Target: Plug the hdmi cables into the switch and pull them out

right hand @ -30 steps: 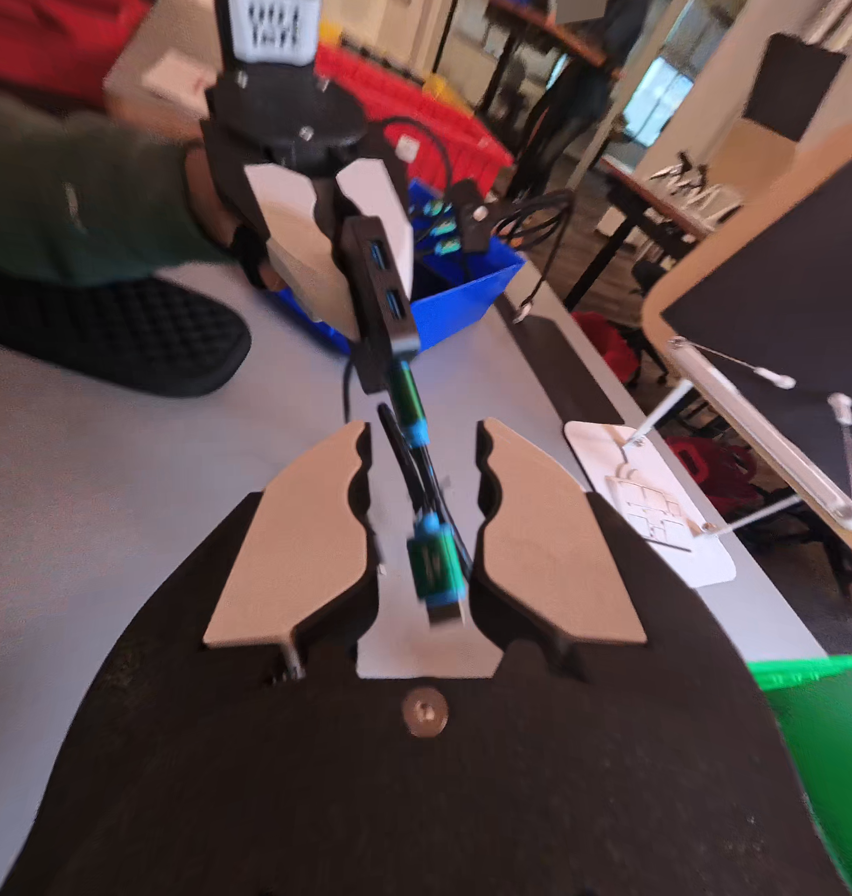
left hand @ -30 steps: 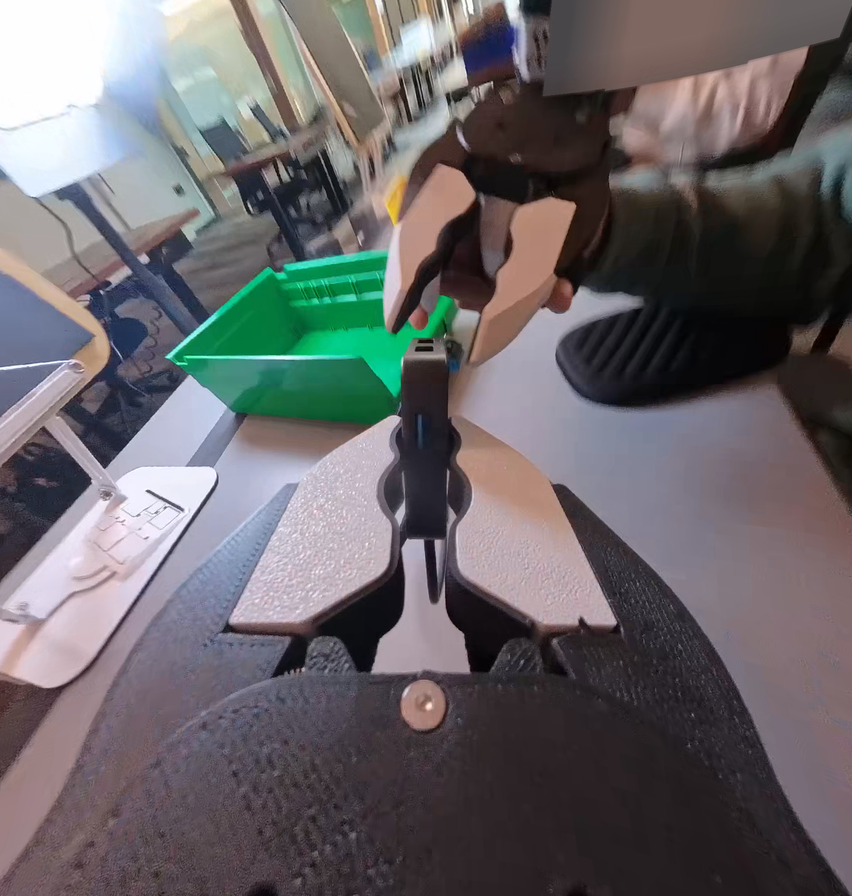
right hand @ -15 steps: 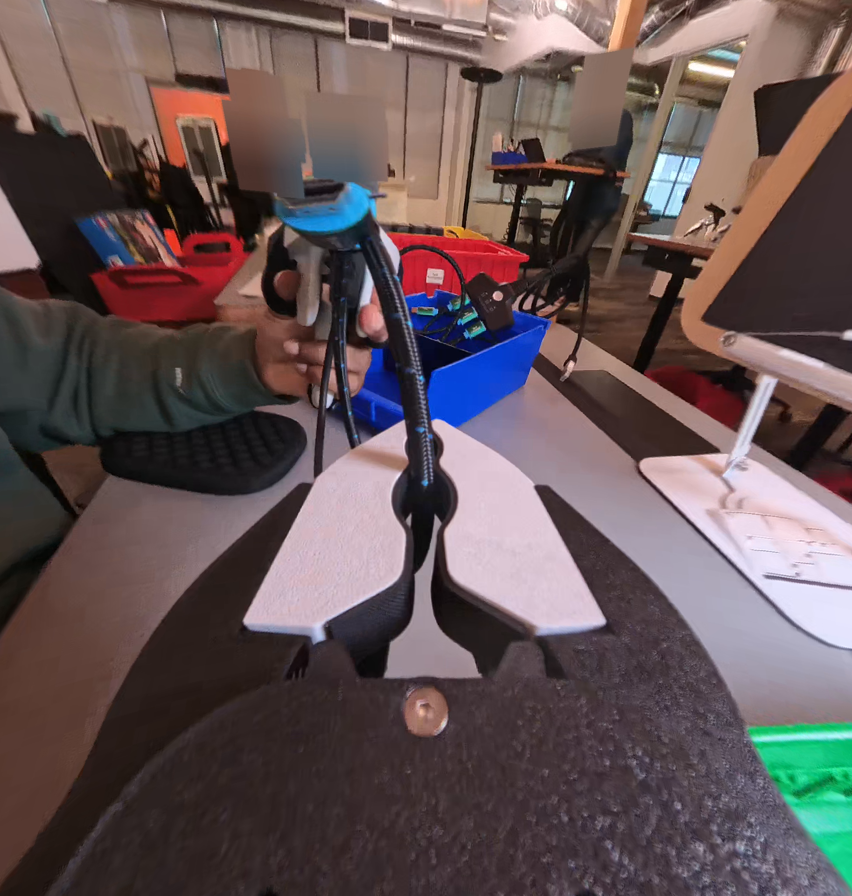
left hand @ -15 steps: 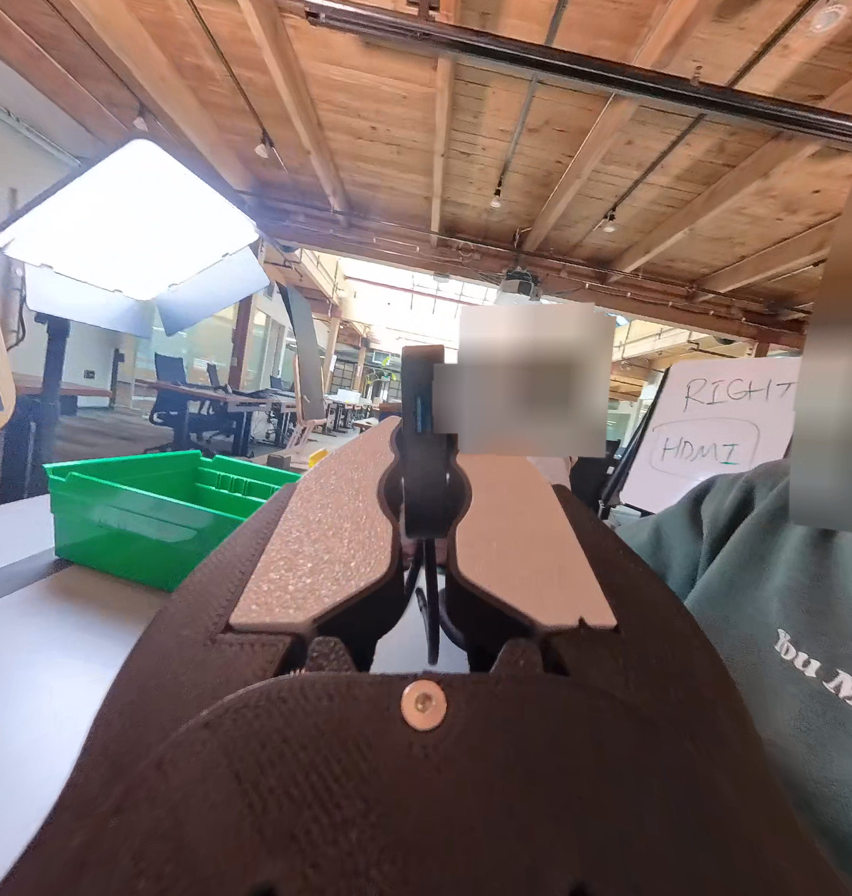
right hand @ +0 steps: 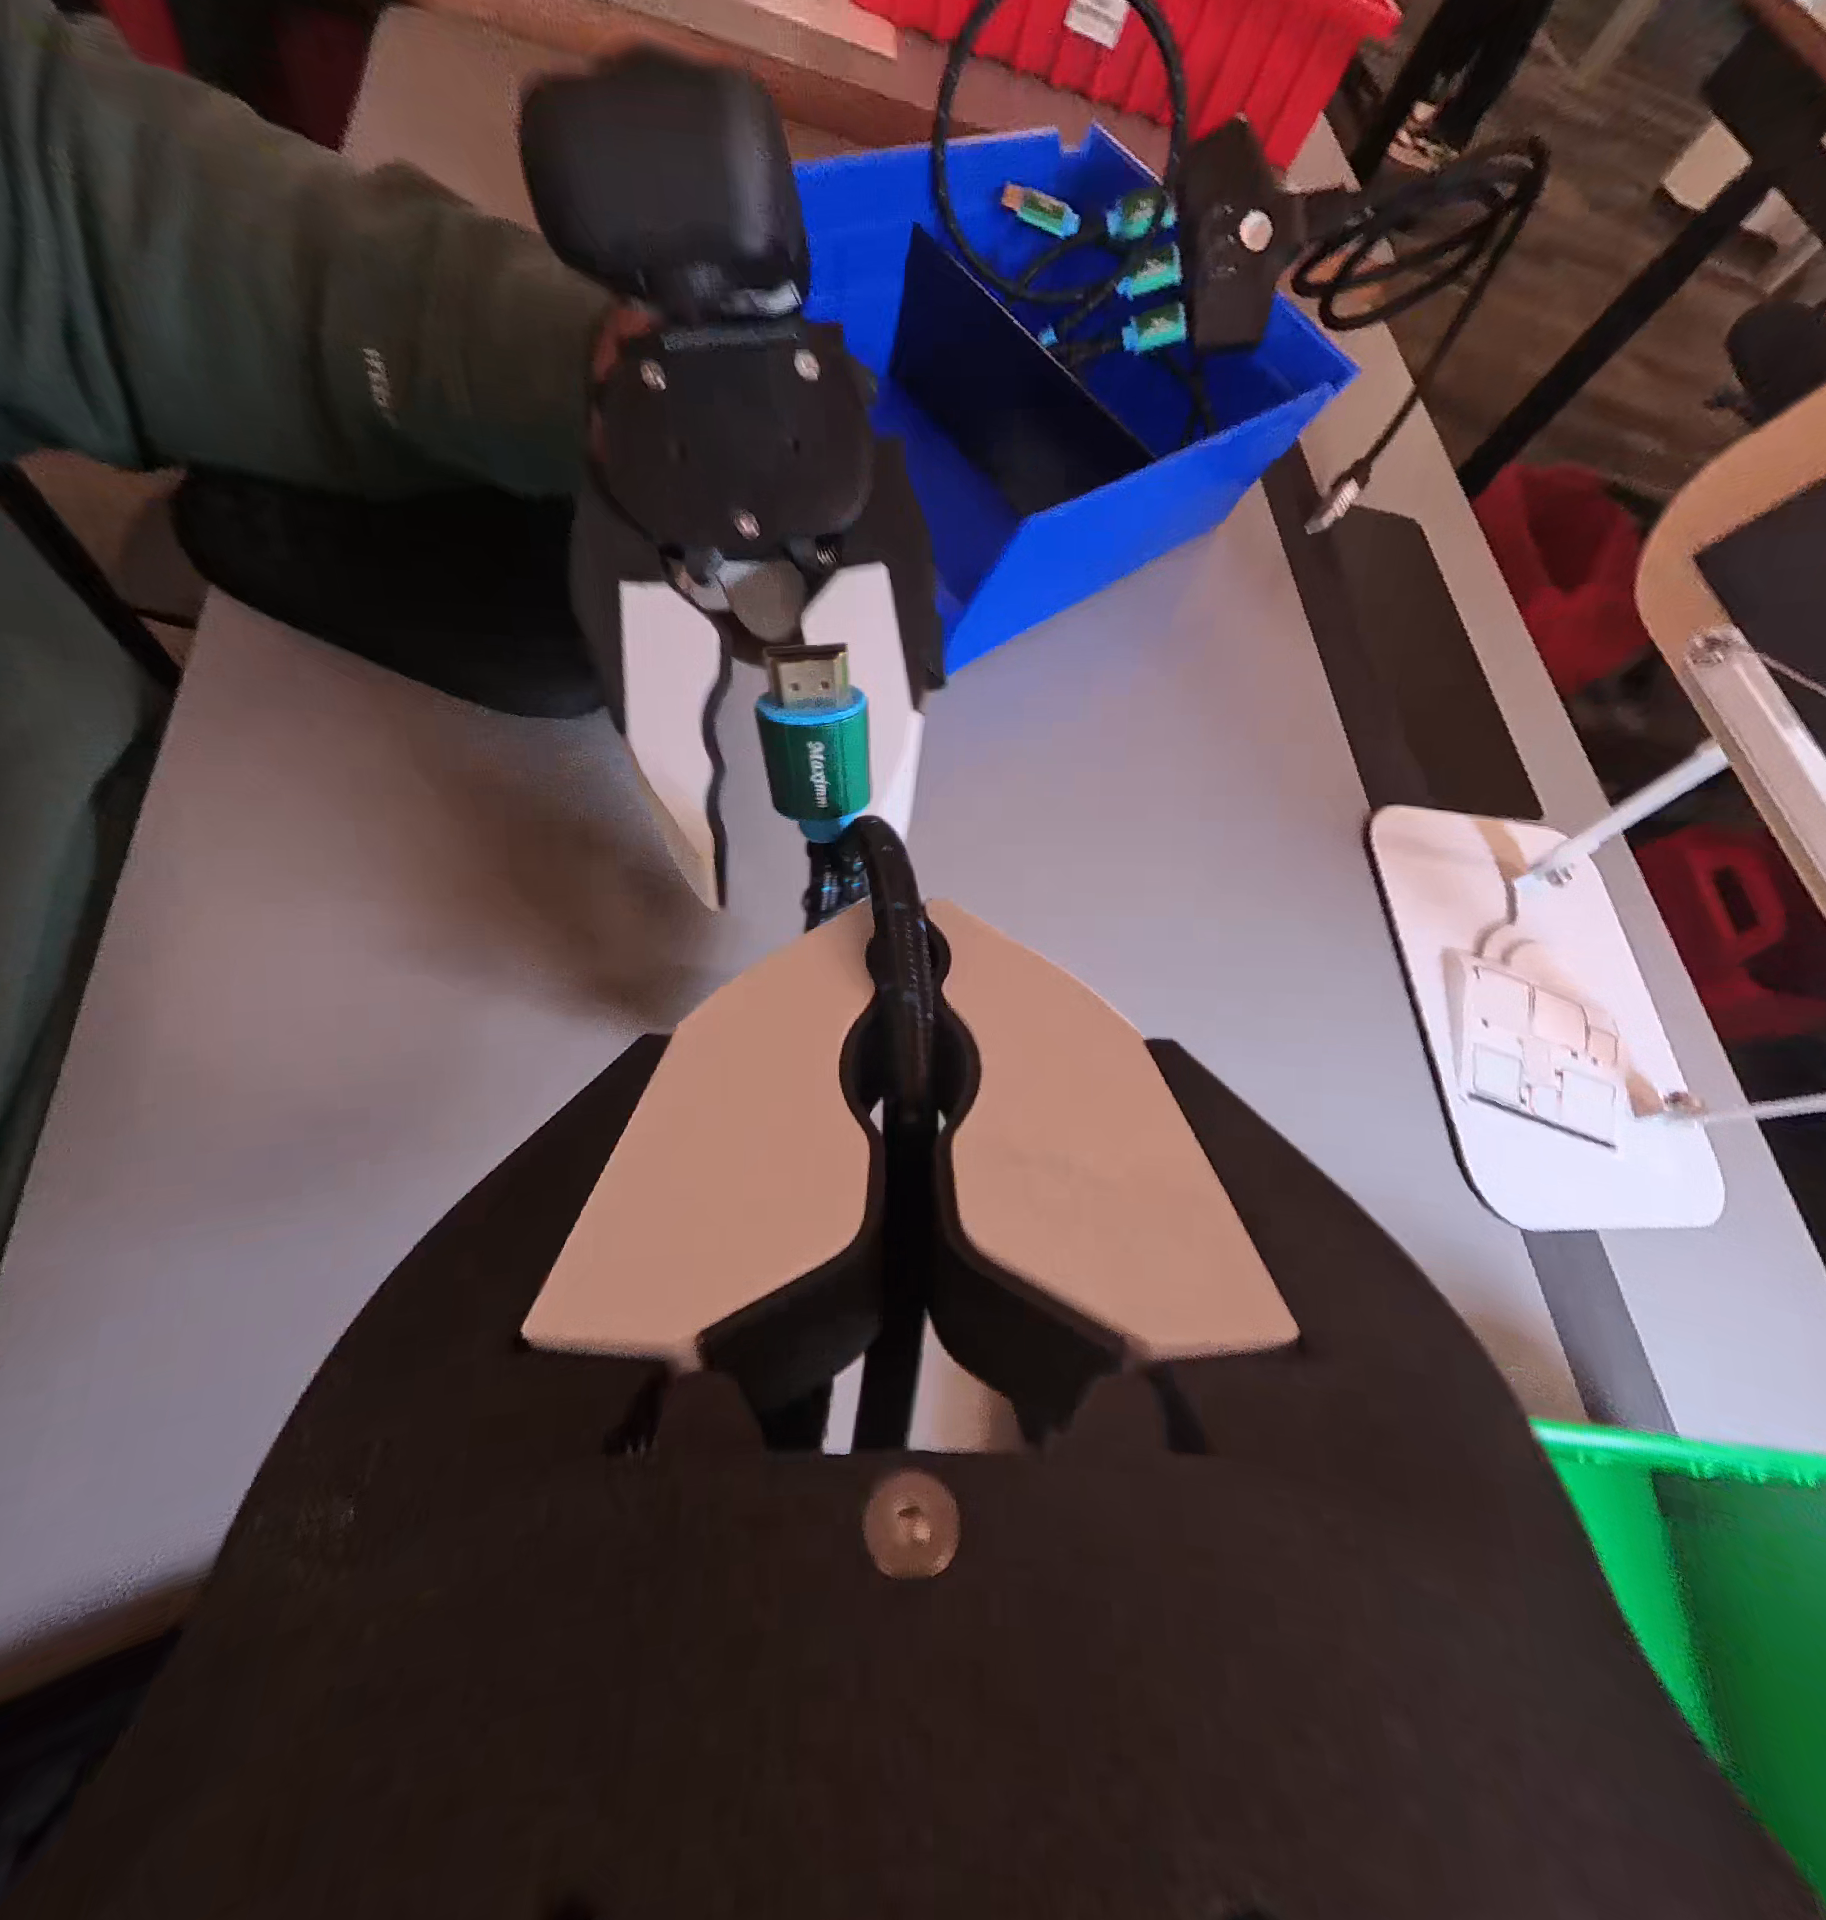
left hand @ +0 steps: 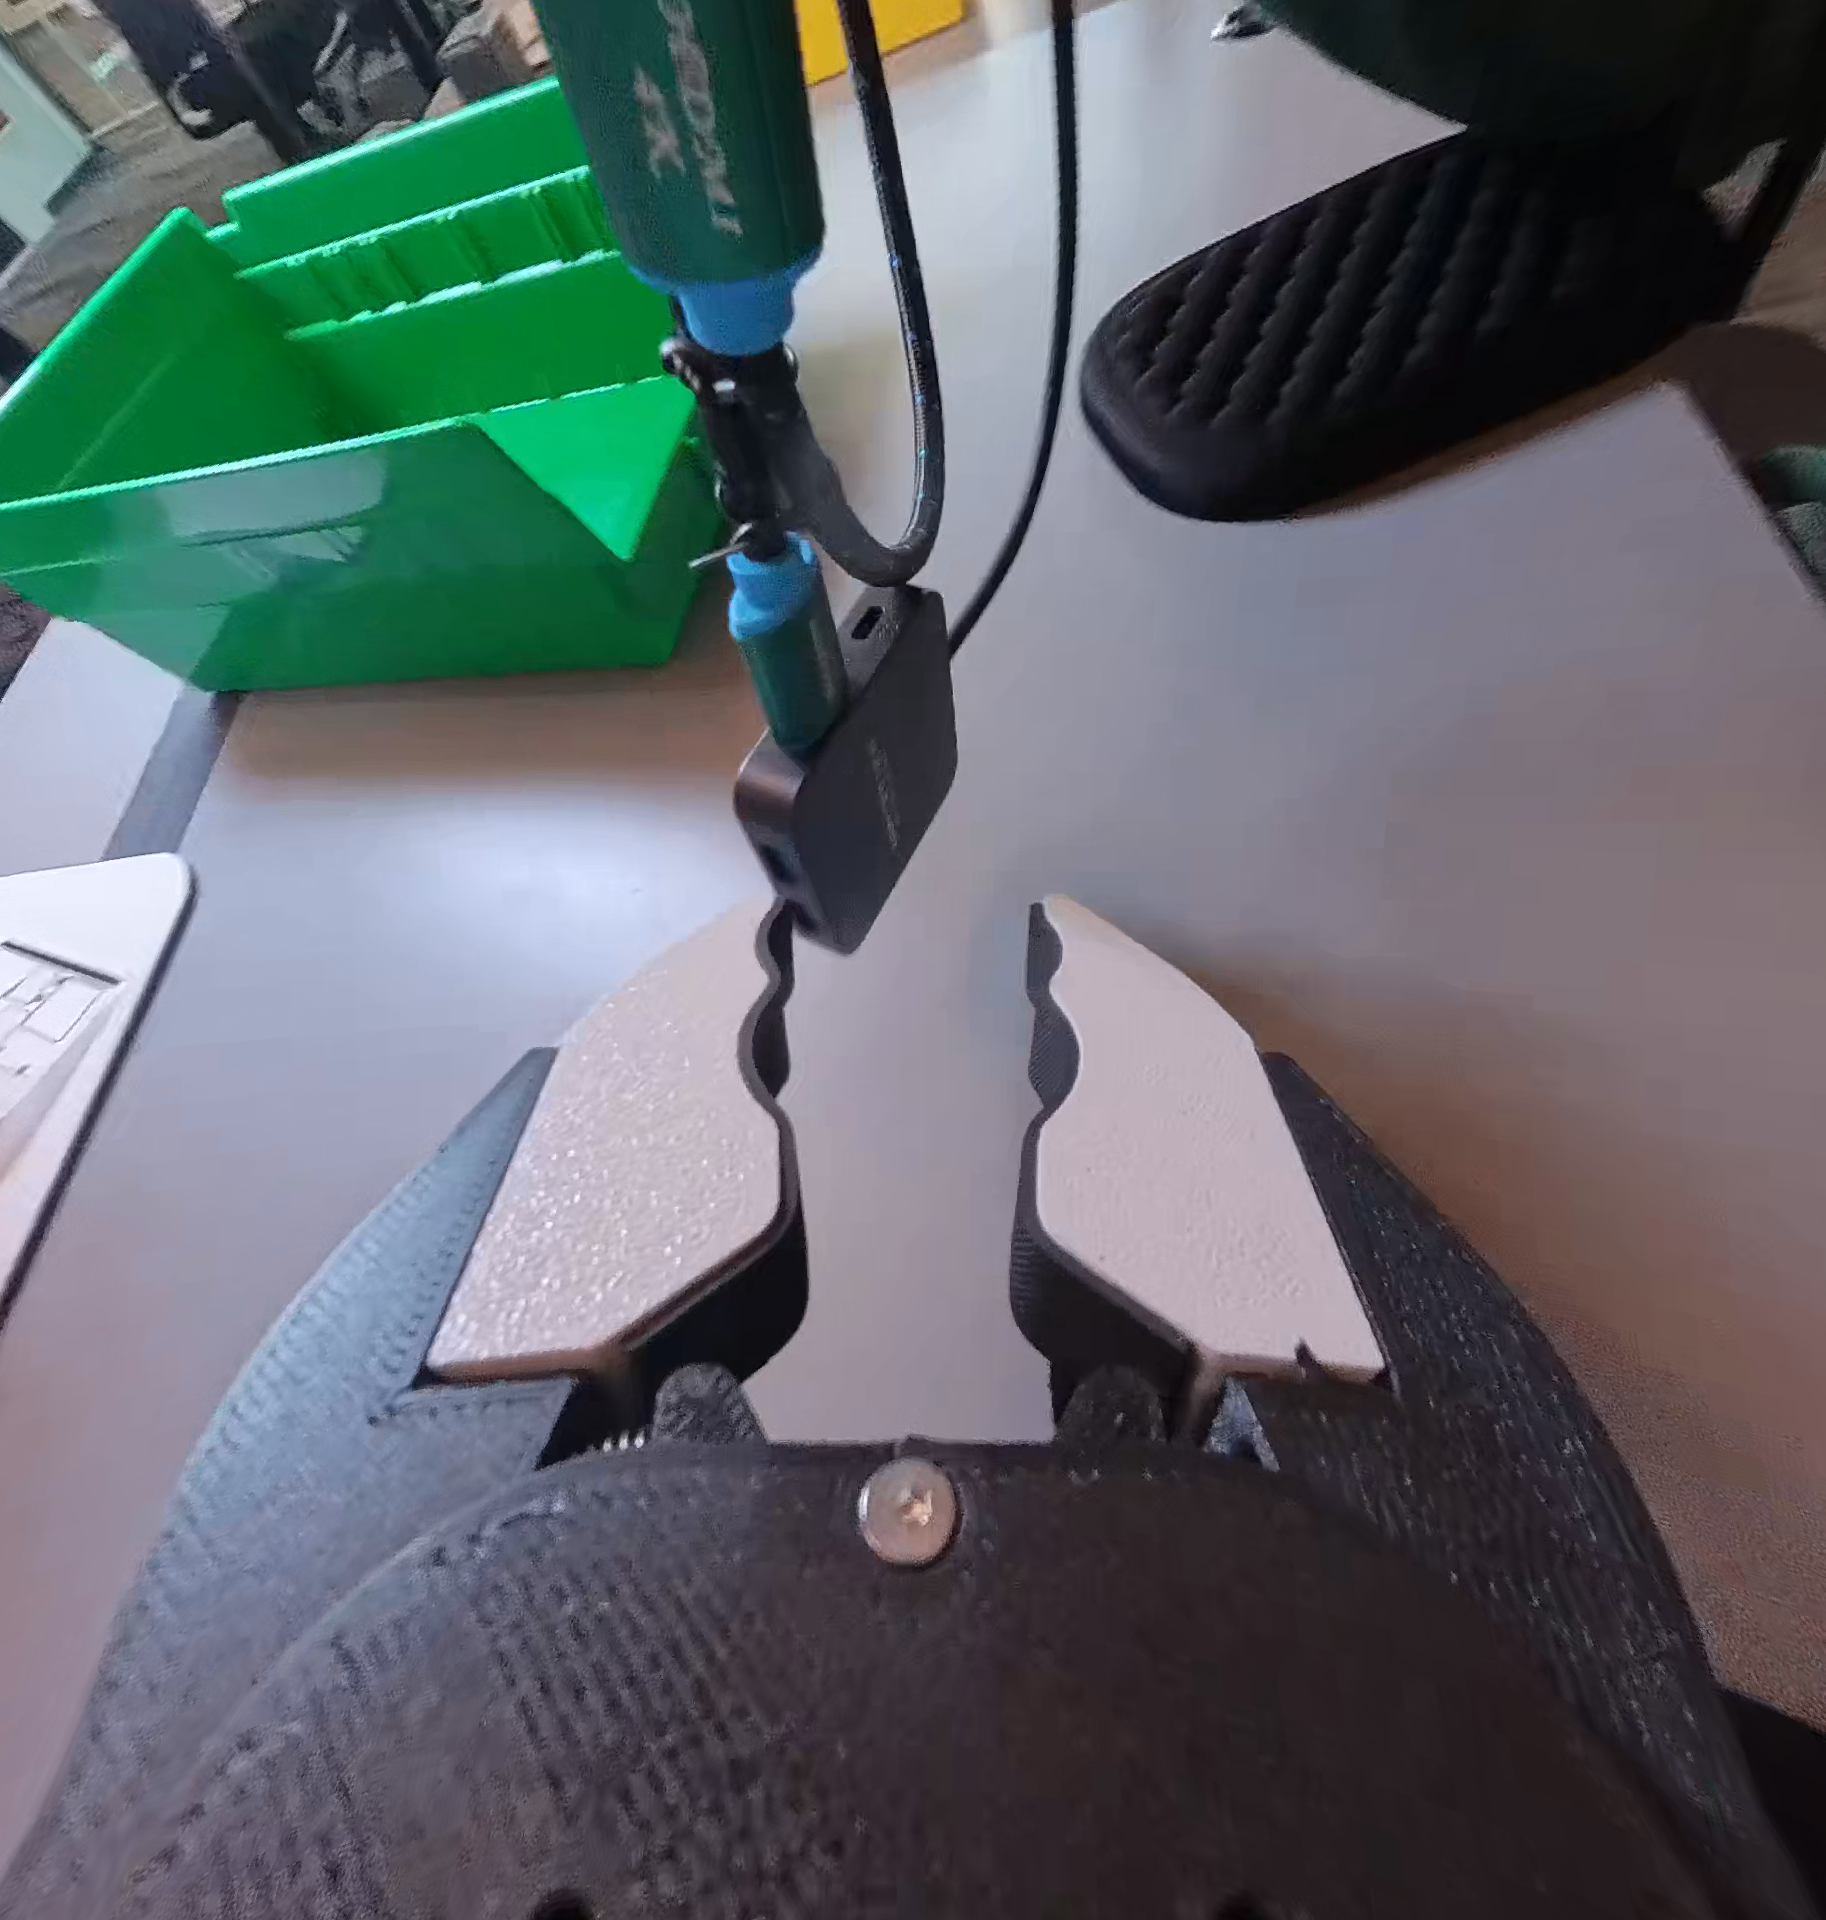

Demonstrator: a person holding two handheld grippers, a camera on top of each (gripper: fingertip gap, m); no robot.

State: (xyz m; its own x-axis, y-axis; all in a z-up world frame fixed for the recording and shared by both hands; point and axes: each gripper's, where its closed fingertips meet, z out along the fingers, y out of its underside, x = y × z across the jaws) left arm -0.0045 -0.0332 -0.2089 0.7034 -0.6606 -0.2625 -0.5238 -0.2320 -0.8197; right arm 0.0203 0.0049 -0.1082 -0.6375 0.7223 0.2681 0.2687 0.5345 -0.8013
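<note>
The braided cable is being pinched between the right gripper fingers; its green plug is sitting in the dark hub dangling just ahead of the left gripper, whose fingers are standing spread, gripping nothing.

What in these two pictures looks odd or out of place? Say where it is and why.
The small black adapter hangs in the air just beyond the open left gripper, dangling from a green plug on the black cable that the right gripper clamps. Nothing supports it but the plug. The cable's other plug sticks up unconnected.
</note>
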